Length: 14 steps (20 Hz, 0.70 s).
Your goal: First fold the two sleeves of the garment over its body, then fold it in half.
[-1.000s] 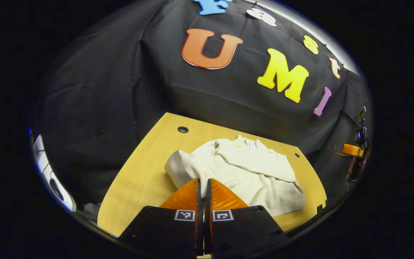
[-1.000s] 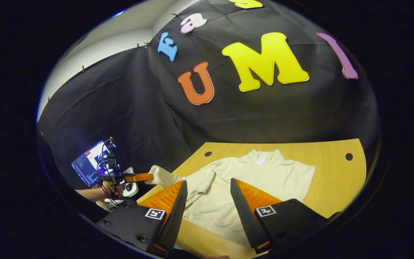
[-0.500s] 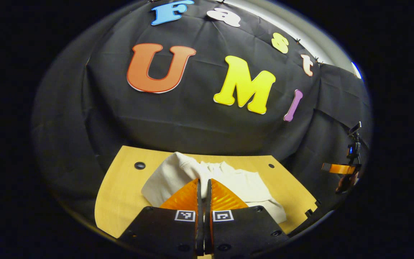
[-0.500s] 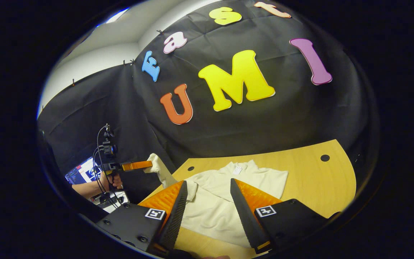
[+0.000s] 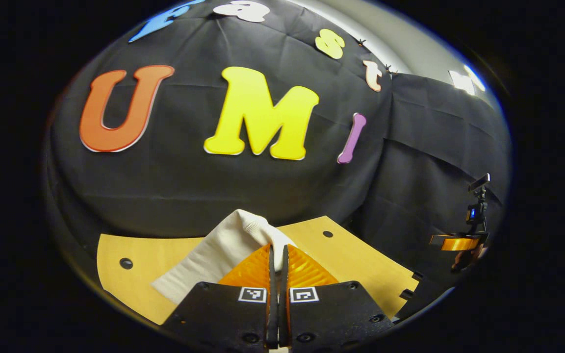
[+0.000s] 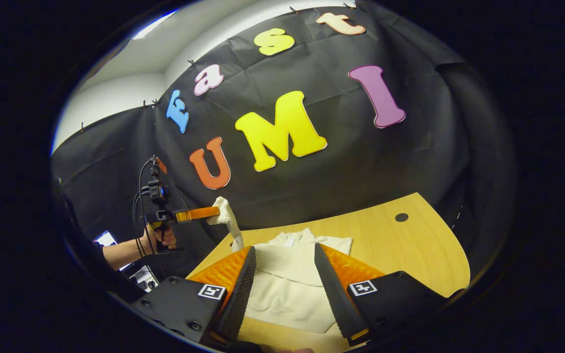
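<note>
the left gripper (image 5: 277, 252) pinches the second sleeve (image 5: 223, 245) aloft (right gripper (image 6: 282, 274) spread, idle), so next it likely wants laying across the garment (image 6: 287, 284).

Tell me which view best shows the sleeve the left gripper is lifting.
The right gripper view: there the left gripper holds the sleeve up off the table, with the garment's body below. The left gripper view shows the sleeve close, draped from its own shut fingers.
</note>
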Available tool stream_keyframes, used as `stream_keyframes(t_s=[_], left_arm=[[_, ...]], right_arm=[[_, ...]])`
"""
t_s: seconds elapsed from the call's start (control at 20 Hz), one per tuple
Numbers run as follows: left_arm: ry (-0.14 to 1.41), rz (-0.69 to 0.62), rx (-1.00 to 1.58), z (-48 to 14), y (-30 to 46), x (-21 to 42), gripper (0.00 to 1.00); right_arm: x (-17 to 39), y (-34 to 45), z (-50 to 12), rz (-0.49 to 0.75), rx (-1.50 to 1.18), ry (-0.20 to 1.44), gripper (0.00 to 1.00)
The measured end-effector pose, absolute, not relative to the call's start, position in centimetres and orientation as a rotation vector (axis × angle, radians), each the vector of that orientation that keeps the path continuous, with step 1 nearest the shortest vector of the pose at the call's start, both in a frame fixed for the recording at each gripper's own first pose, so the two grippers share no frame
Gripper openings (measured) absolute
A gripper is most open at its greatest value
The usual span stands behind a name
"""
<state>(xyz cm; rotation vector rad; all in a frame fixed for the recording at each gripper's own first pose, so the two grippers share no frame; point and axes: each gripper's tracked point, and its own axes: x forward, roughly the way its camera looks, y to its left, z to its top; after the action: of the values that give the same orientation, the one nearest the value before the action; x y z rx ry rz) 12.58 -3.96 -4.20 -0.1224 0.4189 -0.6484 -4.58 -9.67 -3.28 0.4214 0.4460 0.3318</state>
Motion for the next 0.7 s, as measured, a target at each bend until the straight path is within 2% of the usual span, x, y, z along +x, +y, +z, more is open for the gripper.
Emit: stream_keyframes(t_s=[0.3,0.7], left_arm=[[0.529,-0.787,-0.07,-10.4,-13.2,14.8,0.04],[0.716,-0.719,-0.079,-23.6,-18.8,16.2,0.04]], right_arm=[[-6.5,-14.1,-4.3,0.212,0.417,0.466,0.76],[-8.7,-16.6,-5.3,0.117,0.361,0.531,0.76]])
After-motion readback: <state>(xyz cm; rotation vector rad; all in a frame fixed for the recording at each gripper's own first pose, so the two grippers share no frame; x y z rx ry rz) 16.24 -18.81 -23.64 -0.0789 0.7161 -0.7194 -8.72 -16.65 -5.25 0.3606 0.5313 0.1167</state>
